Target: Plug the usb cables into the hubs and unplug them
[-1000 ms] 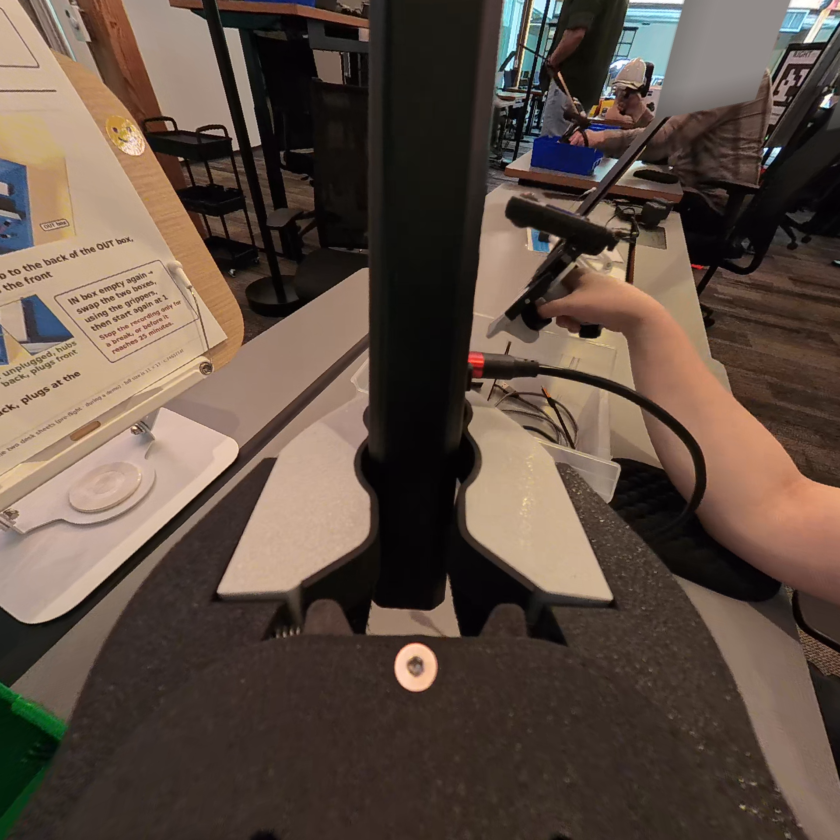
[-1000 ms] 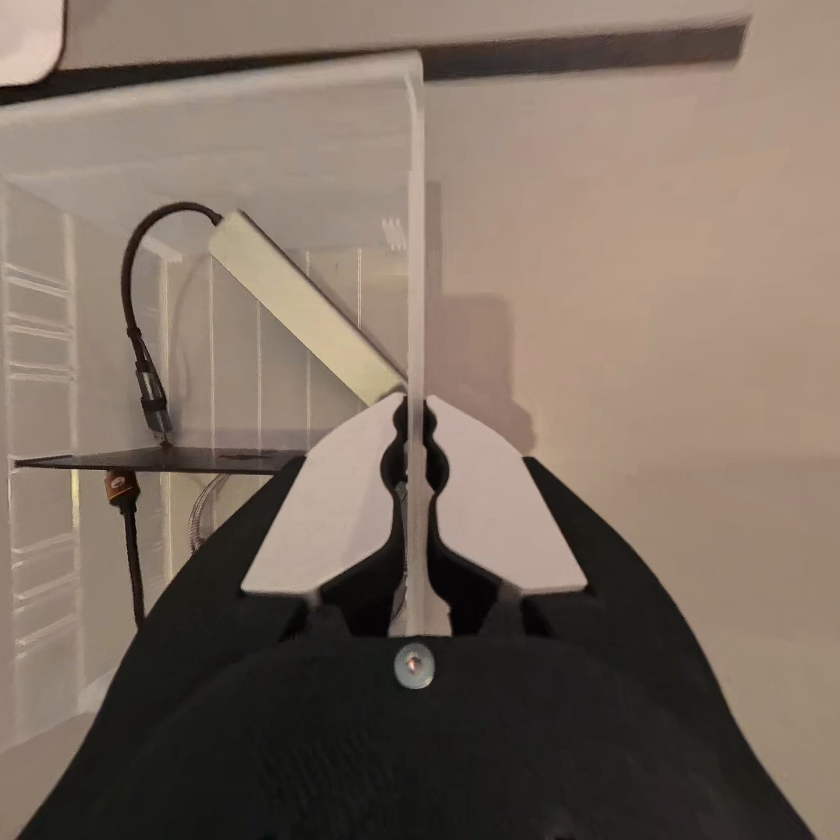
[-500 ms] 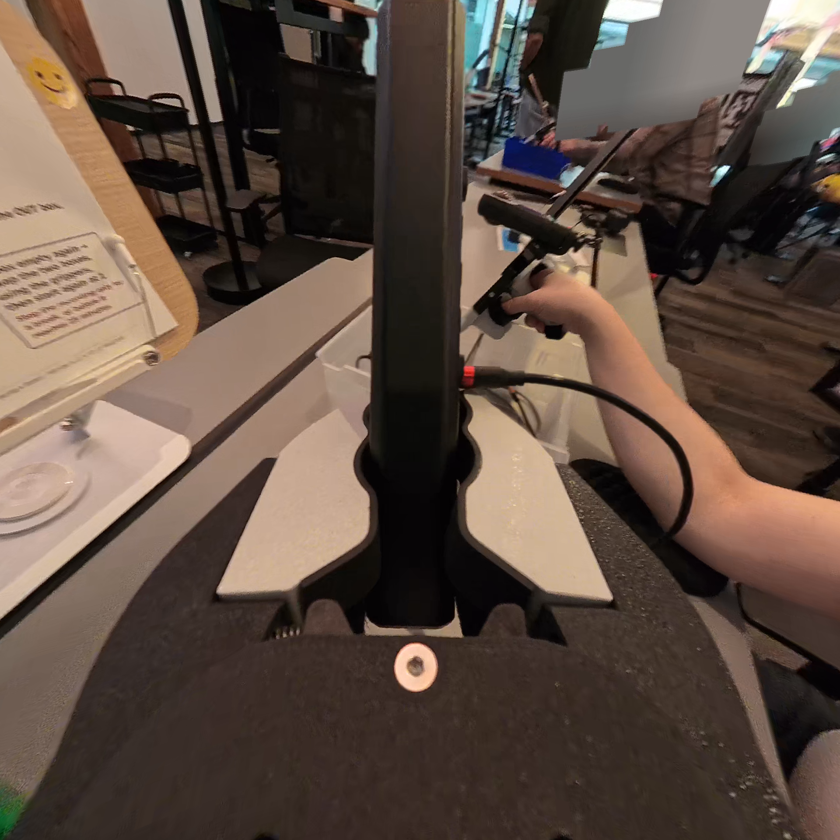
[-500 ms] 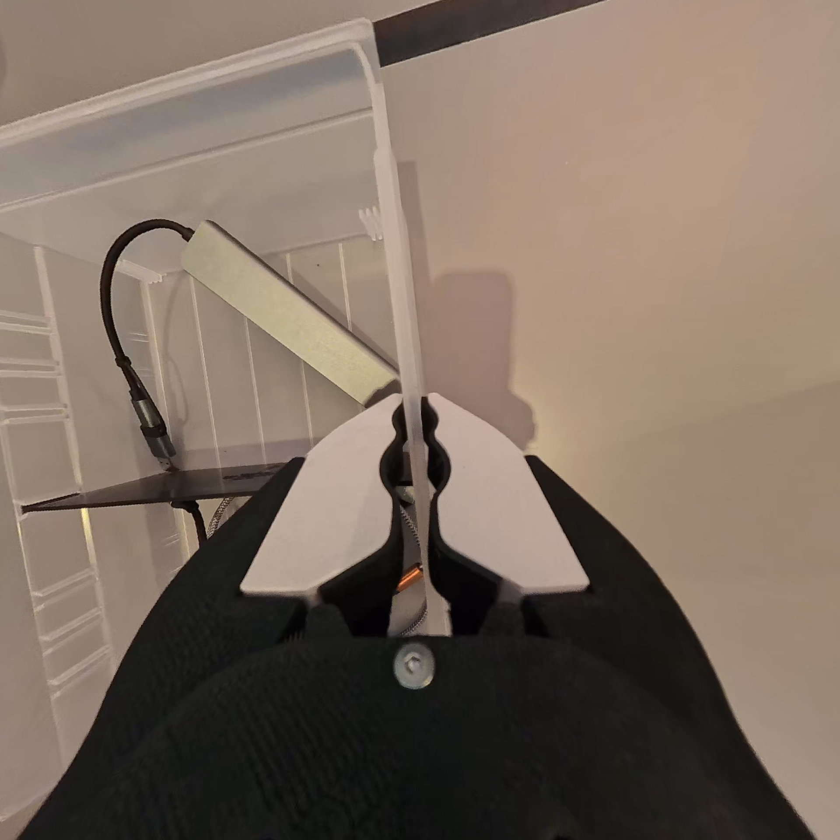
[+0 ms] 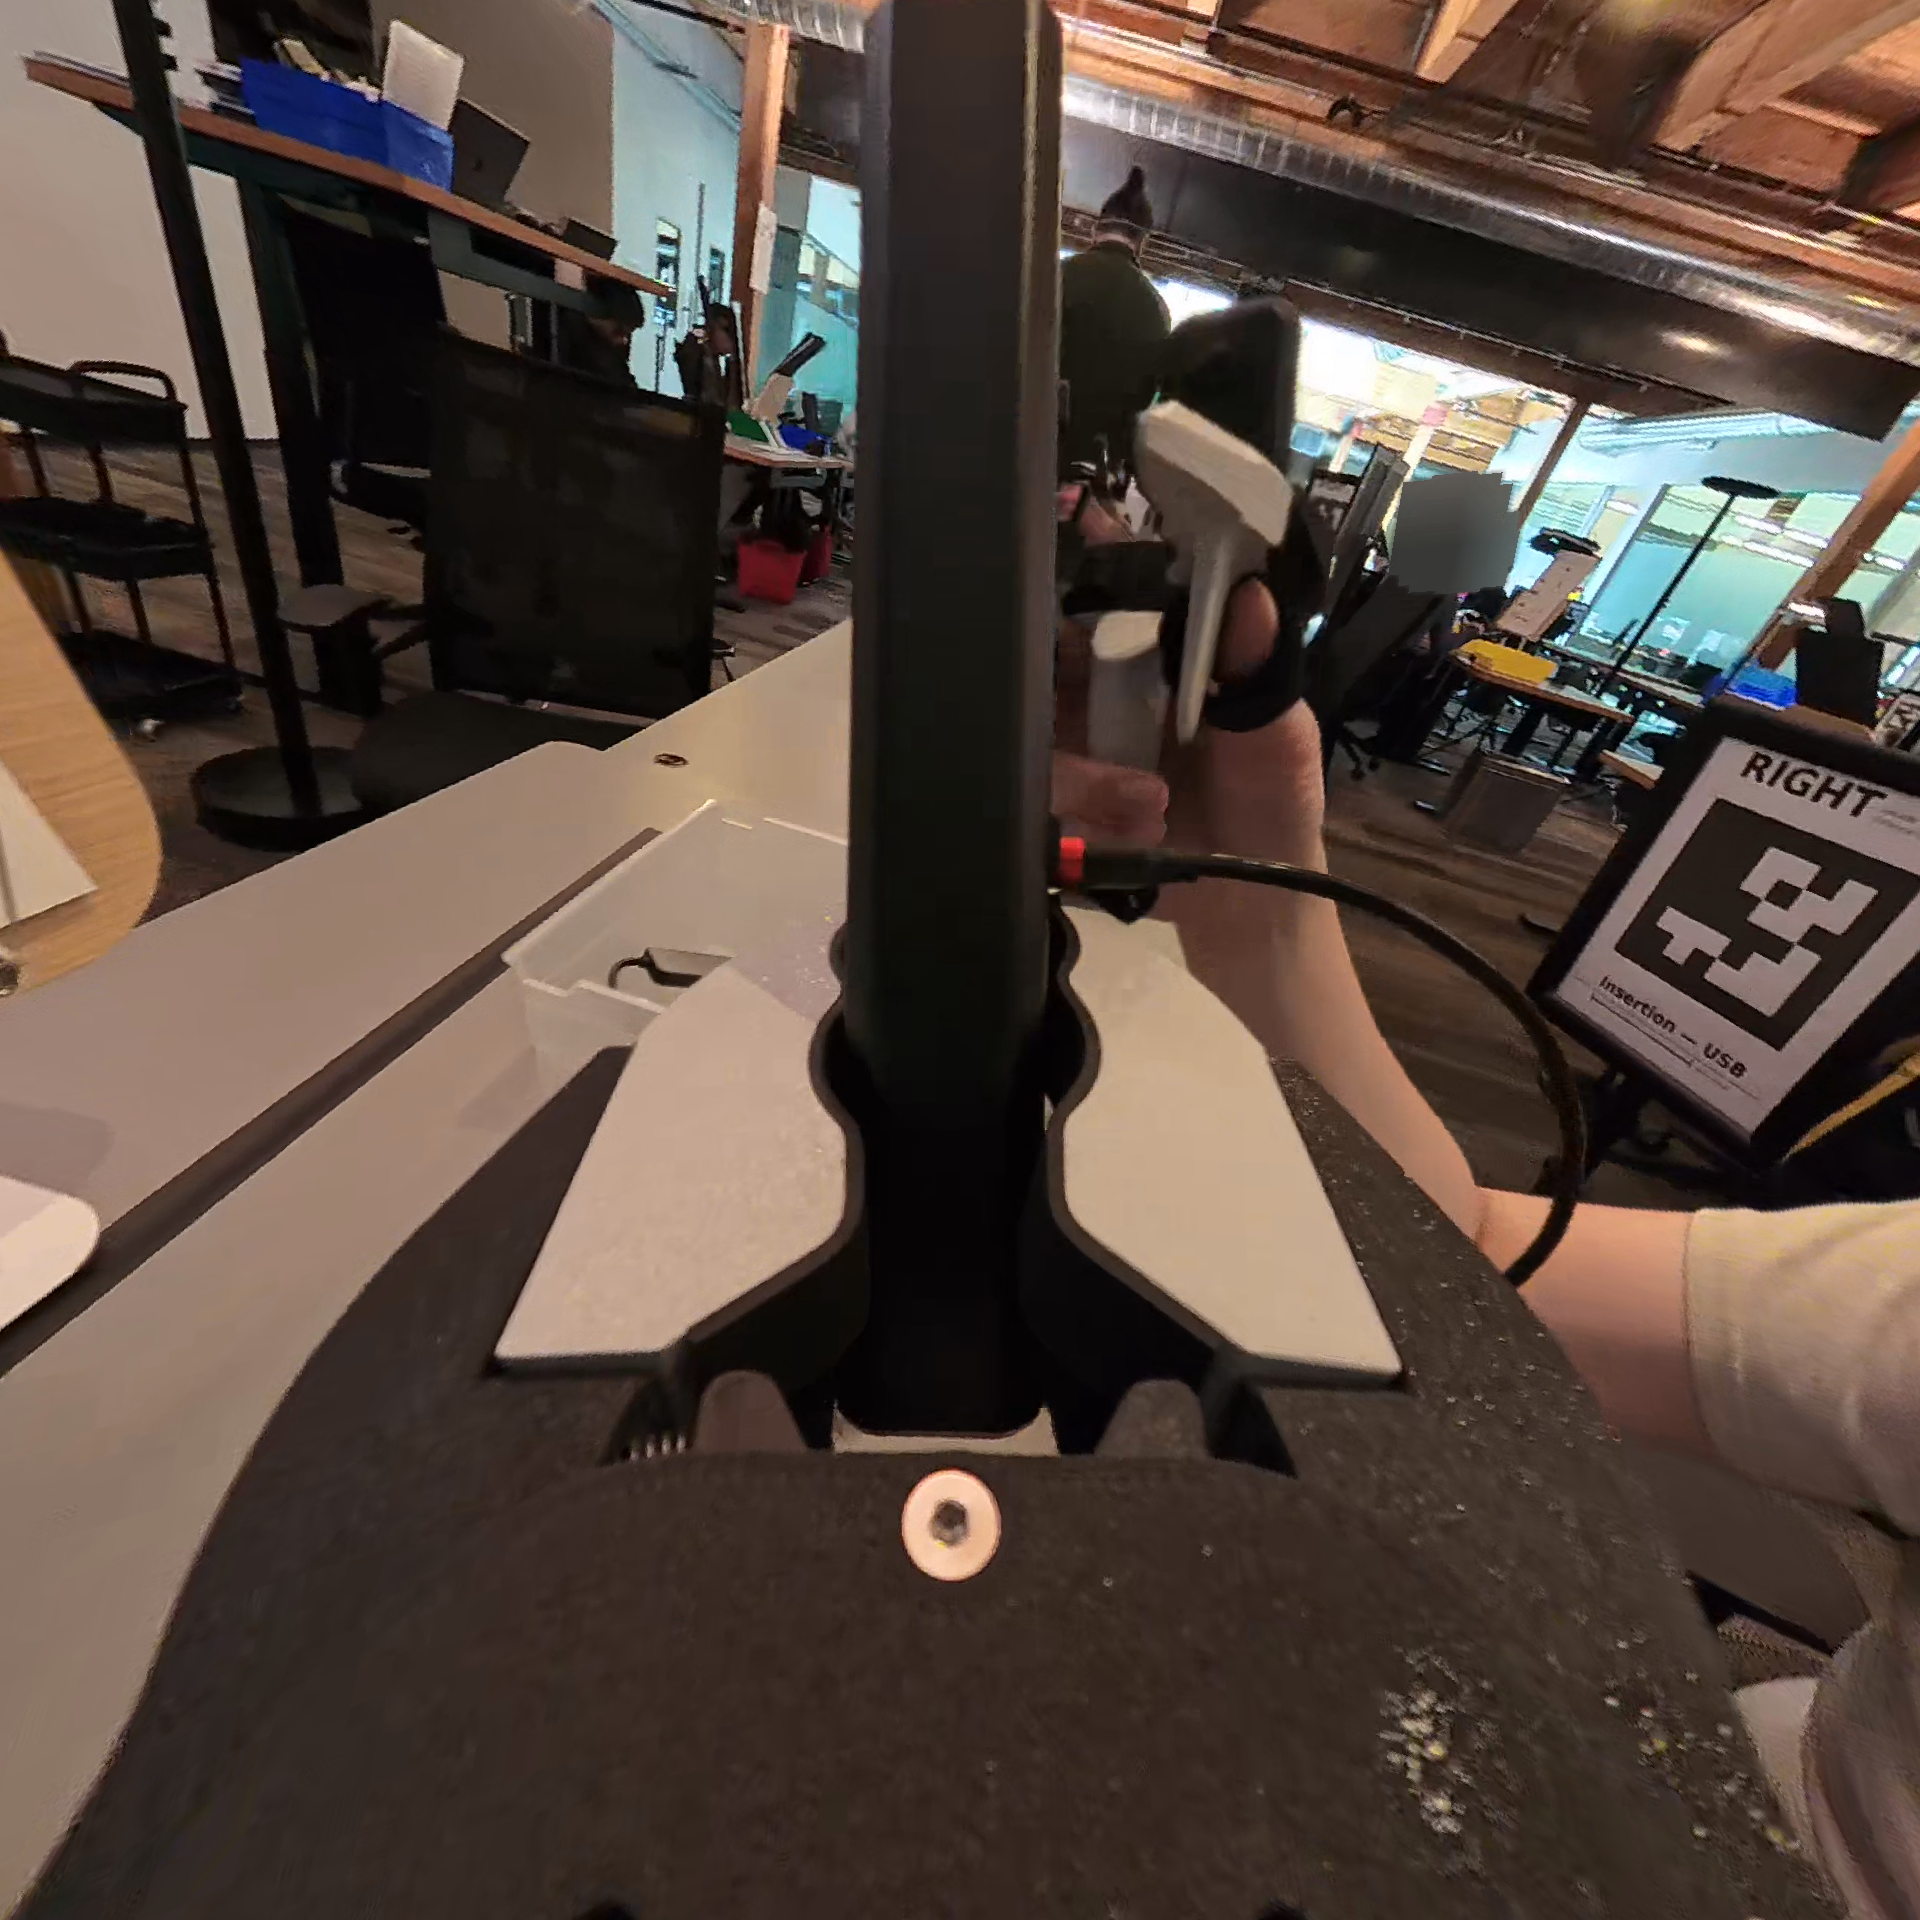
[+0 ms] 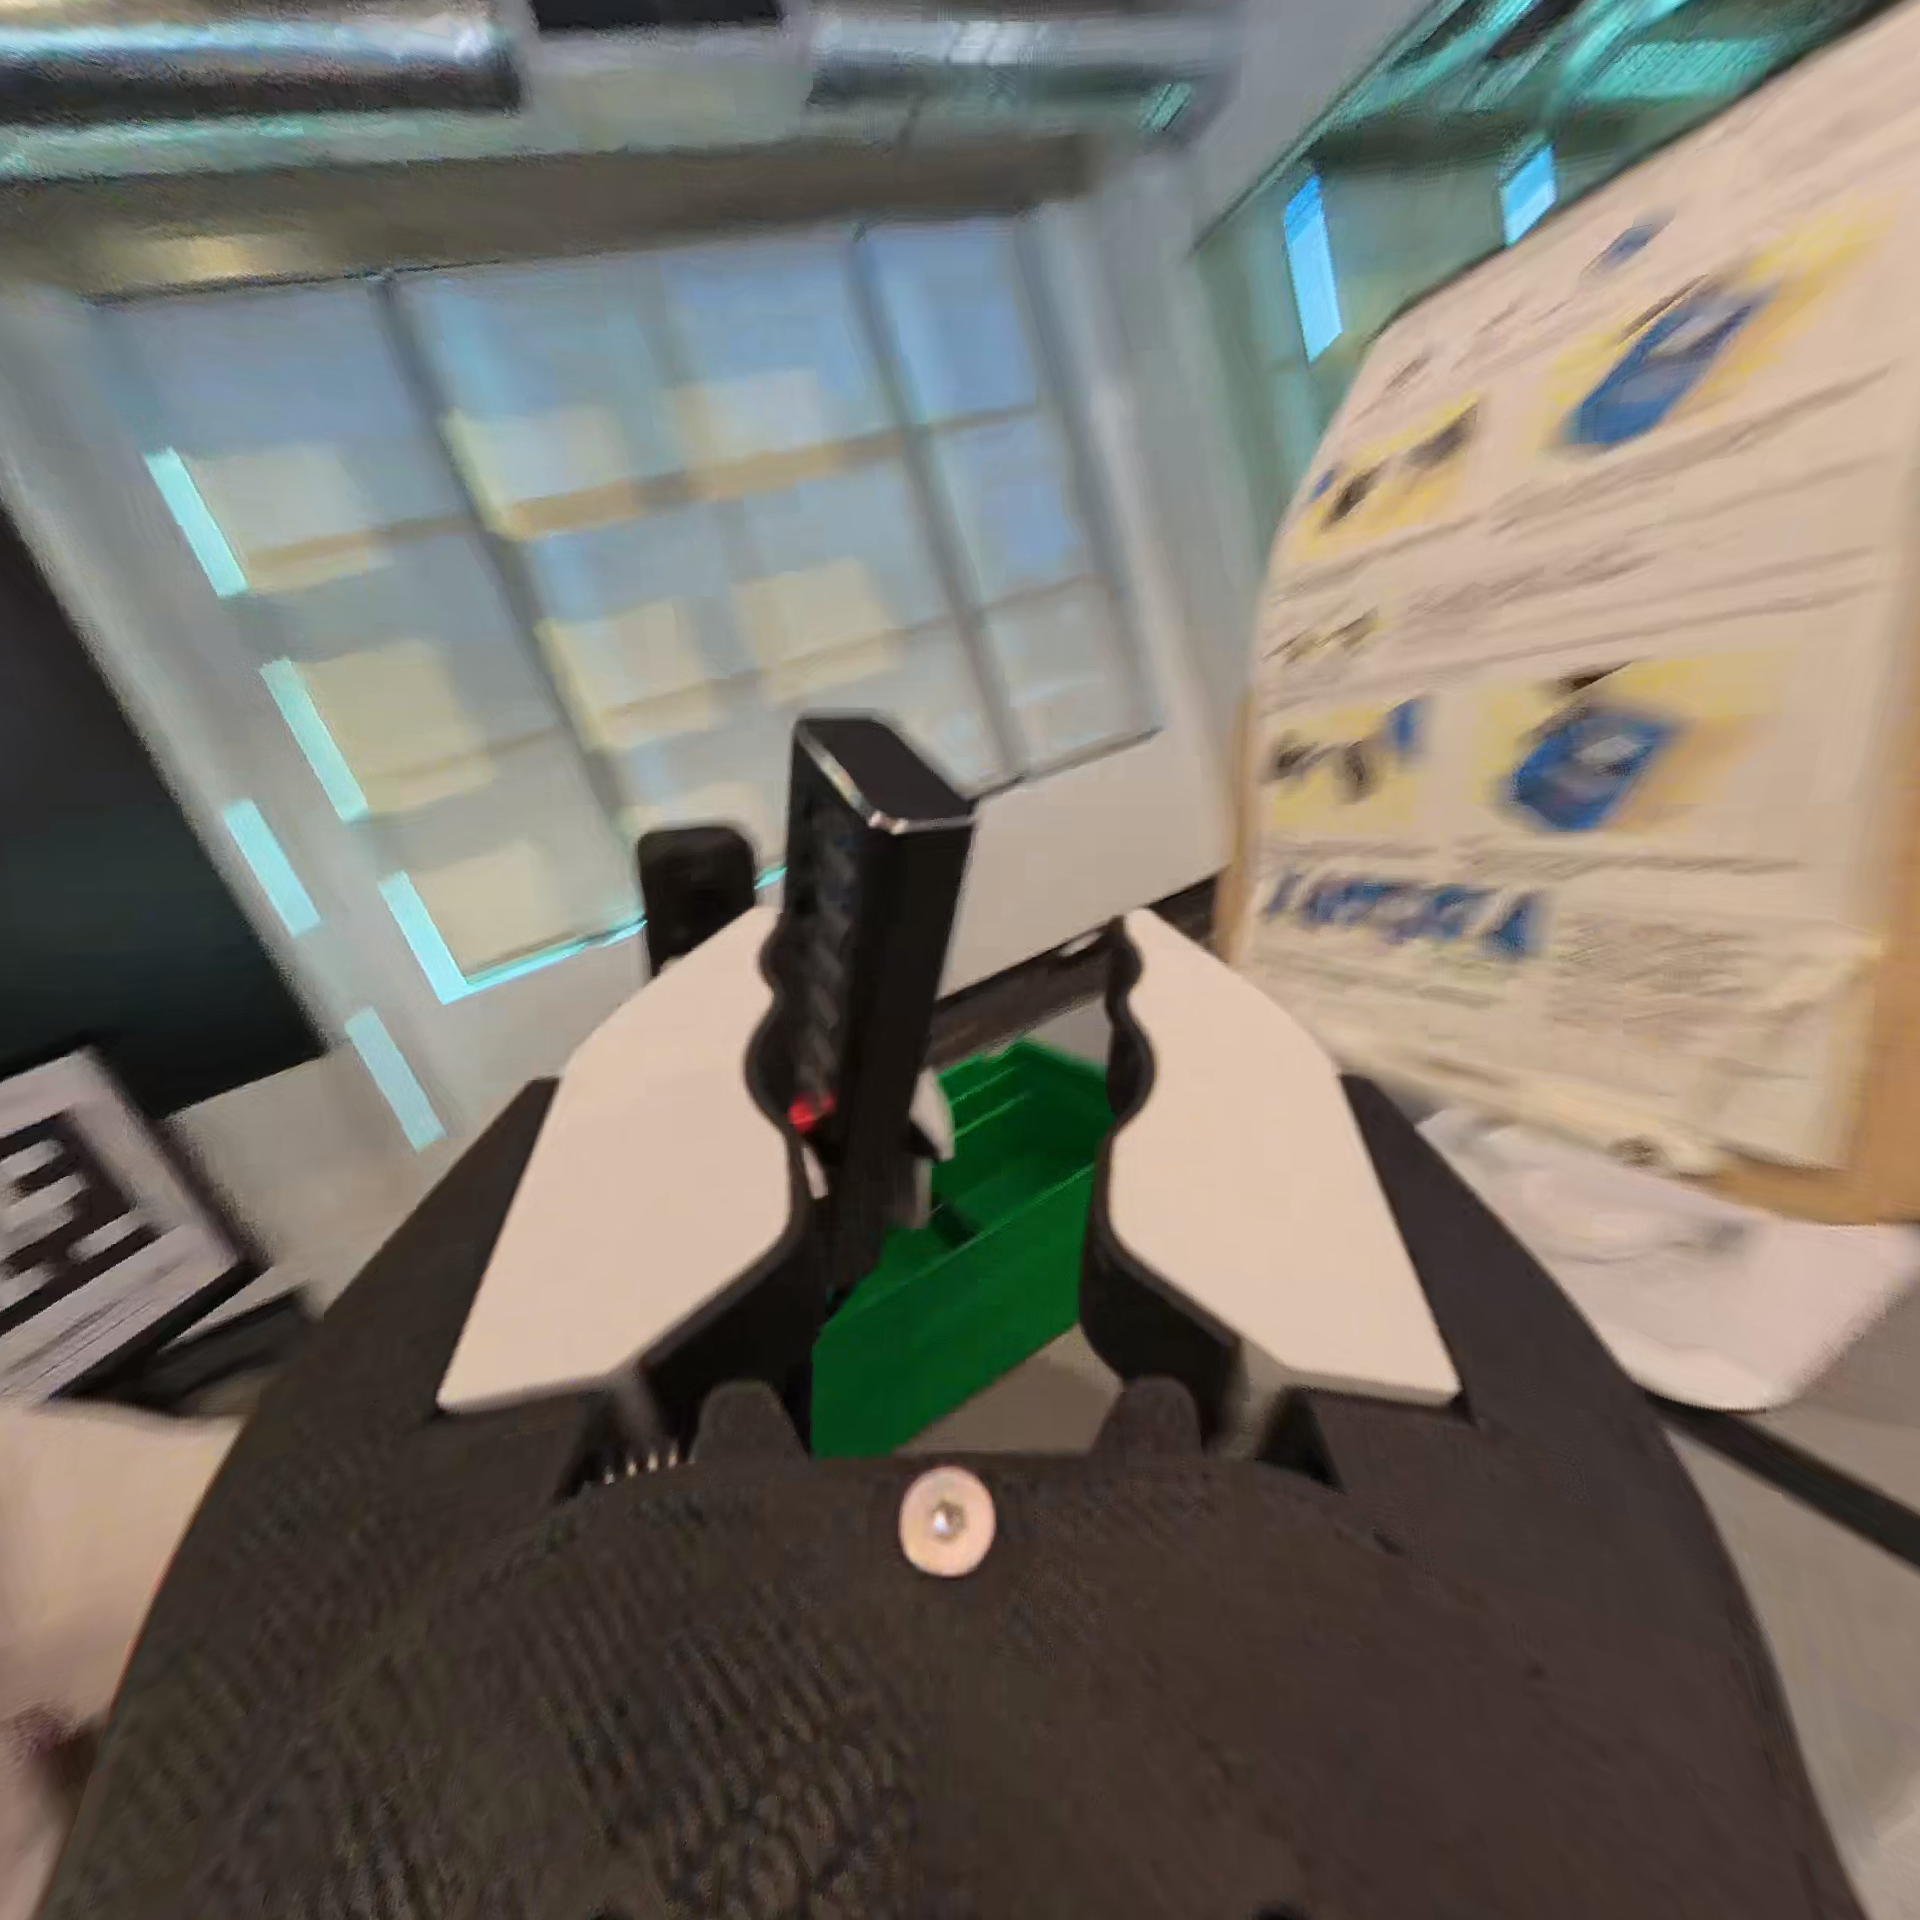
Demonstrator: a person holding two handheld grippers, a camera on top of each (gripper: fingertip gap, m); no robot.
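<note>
- An open workshop fills the background of the left wrist view: wooden ceiling beams at upper right, desks and a black mesh chair at left, a grey table (image 5: pixel 312 997) running across the lower left.
- A clear plastic bin (image 5: pixel 665 935) sits on that table at mid-left, with a small dark connector lying in it.
- The left gripper (image 5: pixel 951 997) is clamped on a black hub (image 5: pixel 956 520), which stands upright through the centre of the frame from between the jaws to past the top edge.
- A black cable (image 5: pixel 1455 966) with a red-collared plug (image 5: pixel 1070 888) sits in the hub's right side at mid-height; the cable loops down to the right of the frame.
- The right gripper (image 6: pixel 940 997) has its jaws spread and grips nothing; in its own blurred view the hub (image 6: pixel 883 935) stands just beyond them, near the left finger, with a green bin (image 6: pixel 966 1247) below.
- In the left wrist view, the person's hand (image 5: pixel 1236 790) holds the right gripper just right of the hub.
- A marker sign (image 5: pixel 1745 925) stands at the right edge.
- Judging by looks, the hub is rigid, light and smooth-sided, so a firm clamp low on its body suits it.
- The cable is limp; the stiff plug collar looks like the place to grip, pulling straight out along the port.
</note>
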